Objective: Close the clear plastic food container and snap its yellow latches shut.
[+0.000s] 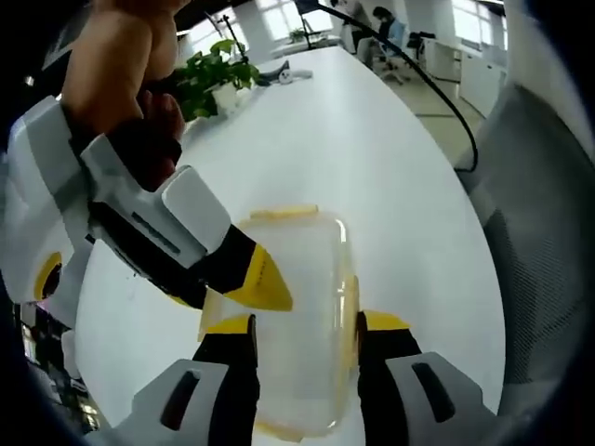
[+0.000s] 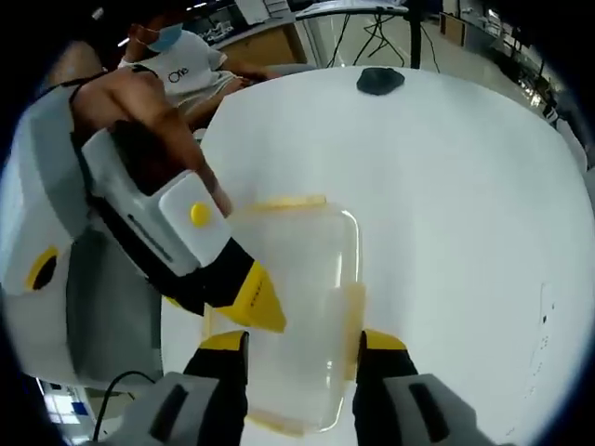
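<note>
The clear plastic food container lies flat on the white table with its lid on. Yellow latches show at its far end and along its right side. My left gripper is open, its yellow-tipped jaws straddling the container's near end. My right gripper reaches in from the upper left, and its yellow tip rests at the container's left edge. In the right gripper view the same container sits between the open jaws of my right gripper, while my left gripper slants in from the left.
A potted plant stands at the table's far side. A grey mesh chair is close on the right, and a black cable arcs over the table edge. A dark object lies far off, and a seated person is behind.
</note>
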The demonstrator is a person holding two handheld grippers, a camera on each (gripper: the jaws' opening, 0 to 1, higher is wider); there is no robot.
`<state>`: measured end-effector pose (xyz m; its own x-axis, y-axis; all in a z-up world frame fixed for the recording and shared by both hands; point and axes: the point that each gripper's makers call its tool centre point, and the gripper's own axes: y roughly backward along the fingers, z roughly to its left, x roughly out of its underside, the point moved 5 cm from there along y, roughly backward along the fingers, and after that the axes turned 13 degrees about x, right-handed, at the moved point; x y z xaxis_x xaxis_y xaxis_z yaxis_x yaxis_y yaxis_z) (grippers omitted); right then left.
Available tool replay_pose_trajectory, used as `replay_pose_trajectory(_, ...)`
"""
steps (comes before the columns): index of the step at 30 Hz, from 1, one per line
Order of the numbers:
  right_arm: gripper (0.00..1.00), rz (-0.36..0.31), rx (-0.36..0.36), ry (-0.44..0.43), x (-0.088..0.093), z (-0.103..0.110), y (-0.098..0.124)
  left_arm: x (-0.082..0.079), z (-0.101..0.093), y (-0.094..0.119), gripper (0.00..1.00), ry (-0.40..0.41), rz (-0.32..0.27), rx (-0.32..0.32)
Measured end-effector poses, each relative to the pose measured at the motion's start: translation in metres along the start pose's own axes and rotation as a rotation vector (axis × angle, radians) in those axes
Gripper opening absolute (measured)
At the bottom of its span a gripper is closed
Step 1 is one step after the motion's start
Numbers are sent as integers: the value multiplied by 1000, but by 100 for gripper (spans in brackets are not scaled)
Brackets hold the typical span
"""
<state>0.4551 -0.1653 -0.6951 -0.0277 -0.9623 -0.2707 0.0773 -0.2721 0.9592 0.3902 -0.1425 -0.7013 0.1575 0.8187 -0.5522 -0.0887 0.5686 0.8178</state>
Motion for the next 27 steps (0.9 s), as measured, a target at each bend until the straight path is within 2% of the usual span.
replay_pose_trajectory(1,43,23,4,-6,1,1,-1,-2,-1,0,37,-48,8,27)
replay_pose_trajectory(2,43,18,4,2,0,0,-2,-1,-3,0,37,6,-4,56)
replay_pose_trajectory(4,43,10,2,10,2,-1,-2,3,-1,2,38,12,-22,54)
replay_pose_trajectory(7,43,-5,-5,8,2,-2,-3,0,-2,2,39,-2,-5,55)
replay_pose_trajectory(13,44,18,-4,11,-1,-3,-4,0,-2,4,40,-19,6,40)
replay_pose_trajectory(14,44,21,-7,5,0,-2,-4,-1,-3,4,41,-17,-2,46)
replay_pose_trajectory(16,45,28,-24,-1,2,2,-6,-7,-7,4,42,57,-70,78)
replay_pose_trajectory(17,45,19,-37,-8,2,6,-6,-9,-8,4,43,93,-82,84)
replay_pose_trajectory(19,45,-1,-52,-28,4,8,-6,-8,-10,2,46,27,-60,86)
replay_pose_trajectory(24,45,-66,-24,-70,7,8,-2,-8,-8,3,47,29,-67,87)
replay_pose_trajectory(25,45,-68,-11,-117,8,8,-1,-8,-8,4,46,31,-71,90)
replay_pose_trajectory(26,46,-58,6,-153,9,8,0,-9,-8,5,45,42,-82,96)
replay_pose_trajectory(27,47,-86,16,-144,8,9,0,-11,-8,7,43,80,-108,107)
